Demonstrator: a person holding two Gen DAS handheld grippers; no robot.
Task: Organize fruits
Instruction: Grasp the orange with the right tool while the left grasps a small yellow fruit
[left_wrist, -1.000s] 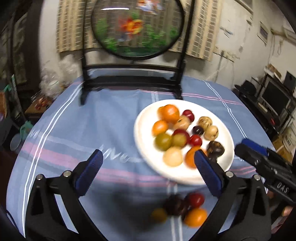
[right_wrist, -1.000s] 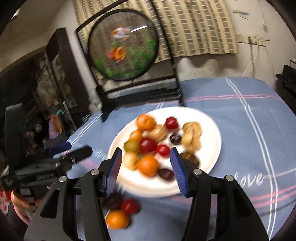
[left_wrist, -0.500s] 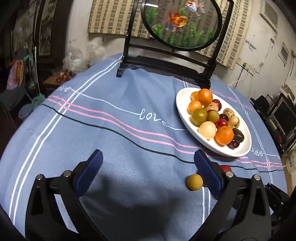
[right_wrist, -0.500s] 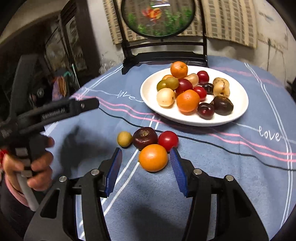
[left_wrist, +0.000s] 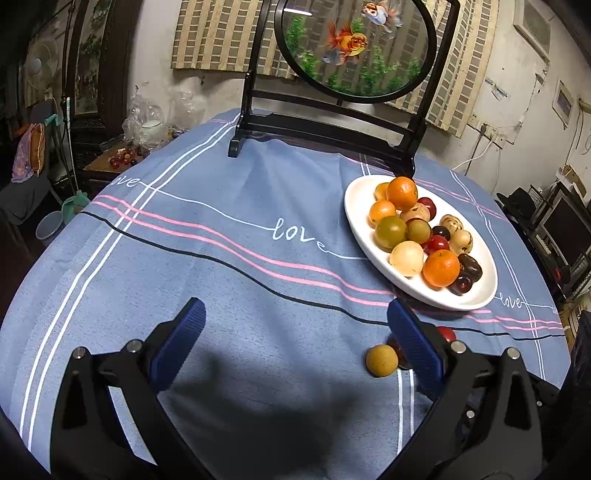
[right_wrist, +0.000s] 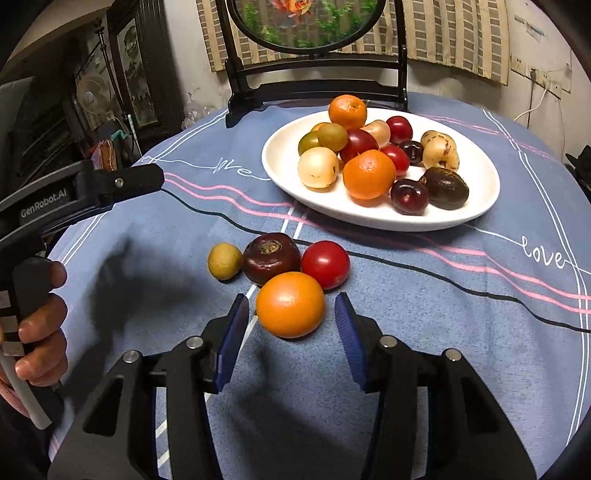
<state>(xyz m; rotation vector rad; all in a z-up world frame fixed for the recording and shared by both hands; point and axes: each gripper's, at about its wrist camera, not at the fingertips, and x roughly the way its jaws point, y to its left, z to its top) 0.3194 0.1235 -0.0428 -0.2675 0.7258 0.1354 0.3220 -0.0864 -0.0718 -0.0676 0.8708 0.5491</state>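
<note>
A white plate (right_wrist: 476, 206) holds several fruits; it also shows in the left wrist view (left_wrist: 356, 218). On the cloth in front of it lie an orange (right_wrist: 290, 305), a dark purple fruit (right_wrist: 271, 256), a red tomato (right_wrist: 325, 264) and a small yellow-green fruit (right_wrist: 224, 261). My right gripper (right_wrist: 291, 319) is open, its jaws on either side of the orange without touching it. My left gripper (left_wrist: 295, 341) is open and empty above the cloth; the yellow-green fruit (left_wrist: 382, 360) lies just left of its right finger, which hides most of the other loose fruits.
A black stand with a round goldfish panel (left_wrist: 354, 48) stands at the table's far edge behind the plate. The blue striped tablecloth (left_wrist: 221, 258) covers the round table. My left gripper's body (right_wrist: 85, 192) is at the left in the right wrist view.
Both grippers pulled back from the plate and lowered toward the loose fruits. My right gripper closed in on the orange, which now sits between its open jaws. My left gripper has steadied.
</note>
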